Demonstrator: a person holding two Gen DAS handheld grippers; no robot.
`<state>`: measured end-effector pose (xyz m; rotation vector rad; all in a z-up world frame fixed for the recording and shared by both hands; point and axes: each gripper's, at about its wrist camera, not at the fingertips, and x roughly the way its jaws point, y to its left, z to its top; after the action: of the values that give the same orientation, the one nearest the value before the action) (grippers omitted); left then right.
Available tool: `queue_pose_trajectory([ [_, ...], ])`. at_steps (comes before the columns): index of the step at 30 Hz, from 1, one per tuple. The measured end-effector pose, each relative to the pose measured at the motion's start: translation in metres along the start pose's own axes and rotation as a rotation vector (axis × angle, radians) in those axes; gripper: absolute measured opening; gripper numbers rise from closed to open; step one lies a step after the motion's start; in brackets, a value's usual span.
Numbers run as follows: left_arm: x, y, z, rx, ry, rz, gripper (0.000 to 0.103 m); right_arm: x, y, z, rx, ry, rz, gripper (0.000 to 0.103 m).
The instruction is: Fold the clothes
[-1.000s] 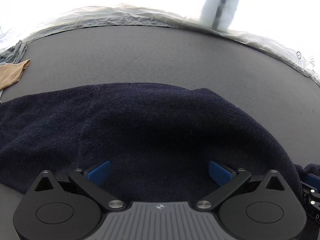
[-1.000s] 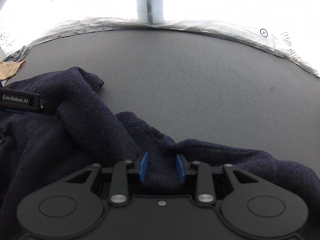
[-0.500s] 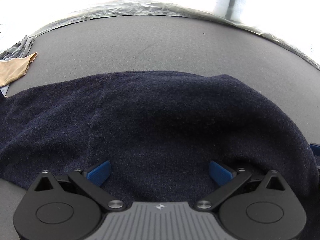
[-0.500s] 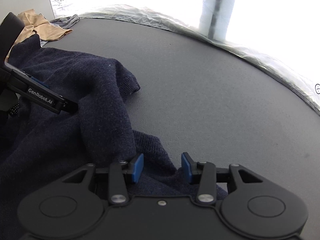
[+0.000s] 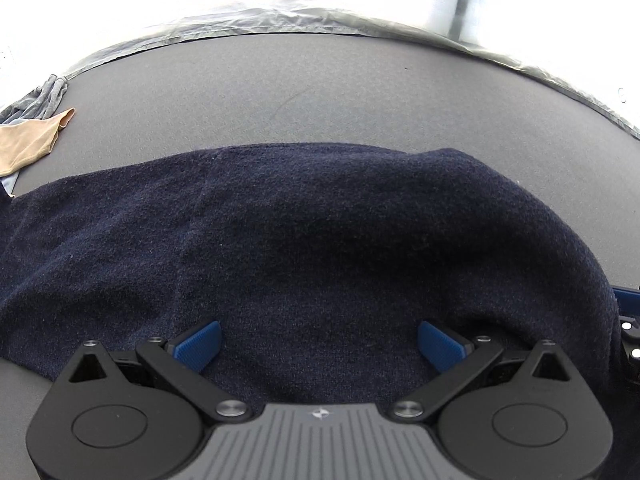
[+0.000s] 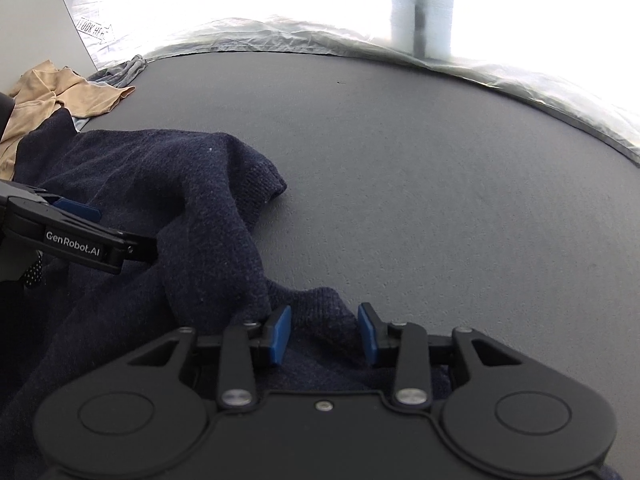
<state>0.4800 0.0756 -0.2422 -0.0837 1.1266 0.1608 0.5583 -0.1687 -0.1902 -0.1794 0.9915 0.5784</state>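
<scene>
Left hand-held gripper (image 5: 319, 343) wide — right hand-held gripper (image 6: 324, 335) parted.

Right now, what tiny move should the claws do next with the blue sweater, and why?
Probably close the right claw on the sweater. Its jaws stand partly apart with a ridge of knit between them, and the left claw is wide open over the cloth, so nothing looks gripped for folding yet.

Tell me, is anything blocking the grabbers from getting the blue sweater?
Nothing visible is. The left gripper sits right over the navy sweater with its jaws wide open, and the right gripper has a fold of it between its jaws. The tan garment lies off to the side.
</scene>
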Motion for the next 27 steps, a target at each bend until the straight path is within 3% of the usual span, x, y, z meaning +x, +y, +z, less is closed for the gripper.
queue_pose_trajectory([
  [4,-0.001,0.000,-0.002,0.002,-0.007,-0.001,0.103,0.000,0.005,0.002,0.029,-0.006,-0.030,0.021],
  [7,-0.001,-0.001,-0.002,0.003,-0.004,-0.002,0.103,-0.001,0.016,0.003,-0.020,-0.032,-0.077,0.011],
  [14,-0.002,0.000,0.001,0.014,0.010,-0.012,0.103,-0.020,0.013,0.019,-0.130,-0.158,-0.285,0.009],
  [17,-0.004,0.002,0.002,0.017,0.006,-0.025,0.103,-0.039,-0.012,0.038,-0.078,-0.246,-0.436,0.009],
  [20,-0.010,0.004,0.007,0.023,-0.026,-0.026,0.103,-0.038,-0.038,0.046,0.003,-0.241,-0.450,0.009],
  [24,-0.022,0.005,0.028,0.081,-0.117,-0.011,0.102,-0.011,-0.036,0.037,-0.019,-0.140,-0.473,0.015],
  [26,-0.023,0.003,0.044,0.118,-0.158,-0.035,0.102,-0.013,-0.040,0.031,0.064,-0.155,-0.430,0.035],
  [27,-0.022,-0.001,0.052,0.150,-0.170,-0.054,0.102,-0.015,-0.043,0.030,0.104,-0.170,-0.412,0.039],
])
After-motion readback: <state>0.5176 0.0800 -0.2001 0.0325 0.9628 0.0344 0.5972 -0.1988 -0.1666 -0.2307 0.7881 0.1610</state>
